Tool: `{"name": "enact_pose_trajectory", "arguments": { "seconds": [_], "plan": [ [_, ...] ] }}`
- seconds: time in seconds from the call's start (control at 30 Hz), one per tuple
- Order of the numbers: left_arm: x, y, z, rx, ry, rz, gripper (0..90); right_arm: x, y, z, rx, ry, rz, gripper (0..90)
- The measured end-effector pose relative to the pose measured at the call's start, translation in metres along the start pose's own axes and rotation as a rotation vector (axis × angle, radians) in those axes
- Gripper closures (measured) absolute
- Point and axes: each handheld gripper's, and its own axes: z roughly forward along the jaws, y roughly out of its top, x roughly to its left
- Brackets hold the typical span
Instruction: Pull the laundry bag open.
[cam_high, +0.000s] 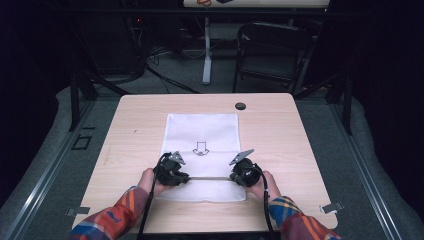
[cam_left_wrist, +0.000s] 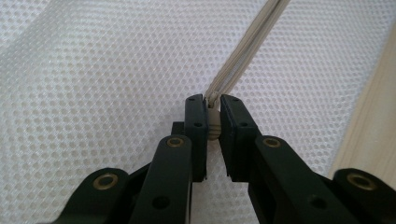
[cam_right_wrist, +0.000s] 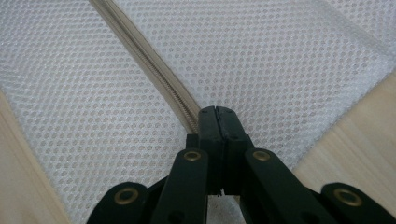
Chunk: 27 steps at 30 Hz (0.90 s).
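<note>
Wooden counter (cam_high: 135, 125) carries your white mesh bag (cam_high: 202, 130) at its middle; your left gripper (cam_left_wrist: 212, 122) pinches the zipper pull (cam_left_wrist: 213, 126), your right gripper (cam_right_wrist: 216, 122) clamps the zipper (cam_right_wrist: 154, 67) end.

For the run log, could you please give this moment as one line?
left gripper: shut on zipper pull | right gripper: shut at zipper end | mesh bag: flat on table
</note>
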Motion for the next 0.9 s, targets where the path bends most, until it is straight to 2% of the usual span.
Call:
{"name": "enact_pose_trajectory", "arguments": {
  "seconds": [0.37, 0.5, 0.53, 0.67, 0.9],
  "plan": [
    [0.0, 0.0, -0.001, 0.005, 0.003, 0.001, 82.0, 0.0, 0.0, 0.0, 0.0, -0.001, 0.0, 90.0],
    [0.001, -0.001, -0.002, 0.014, 0.018, -0.003, 82.0, 0.0, 0.0, 0.0, 0.007, -0.004, -0.002, 90.0],
    [0.002, -0.002, -0.003, 0.024, 0.021, 0.007, 82.0, 0.0, 0.0, 0.0, 0.007, -0.004, -0.002, 90.0],
    [0.004, -0.01, -0.008, 0.013, 0.023, -0.018, 82.0, 0.0, 0.0, 0.0, 0.0, -0.001, 0.001, 90.0],
    [0.008, -0.015, -0.014, 0.015, 0.03, -0.029, 82.0, 0.001, 0.001, 0.0, 0.006, -0.002, -0.003, 90.0]
  ]
}}
